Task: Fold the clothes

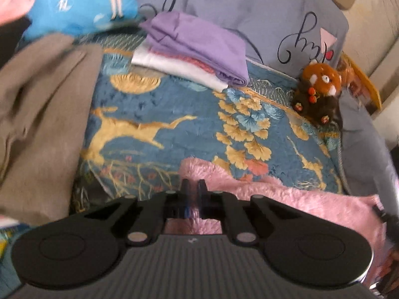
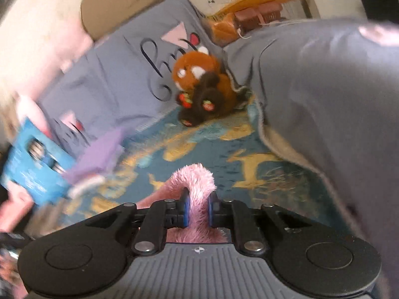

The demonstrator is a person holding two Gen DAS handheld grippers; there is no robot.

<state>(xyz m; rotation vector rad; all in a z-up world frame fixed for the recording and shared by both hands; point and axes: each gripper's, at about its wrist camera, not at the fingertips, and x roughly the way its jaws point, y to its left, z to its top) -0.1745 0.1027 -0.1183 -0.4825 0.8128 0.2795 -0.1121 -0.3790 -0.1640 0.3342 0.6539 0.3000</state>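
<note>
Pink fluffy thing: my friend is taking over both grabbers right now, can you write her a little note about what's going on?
Left gripper: shut, apparently pinching an edge of the pink fluffy garment.
Right gripper: shut on a bunched tuft of the same pink garment.
The garment lies on the blue patterned bedspread, not yet folded.
Done: a folded pile, purple on top, sits at the back by the pillows.
Left: fold the pink one; a brown garment lies unfolded at the left gripper's left.
</note>
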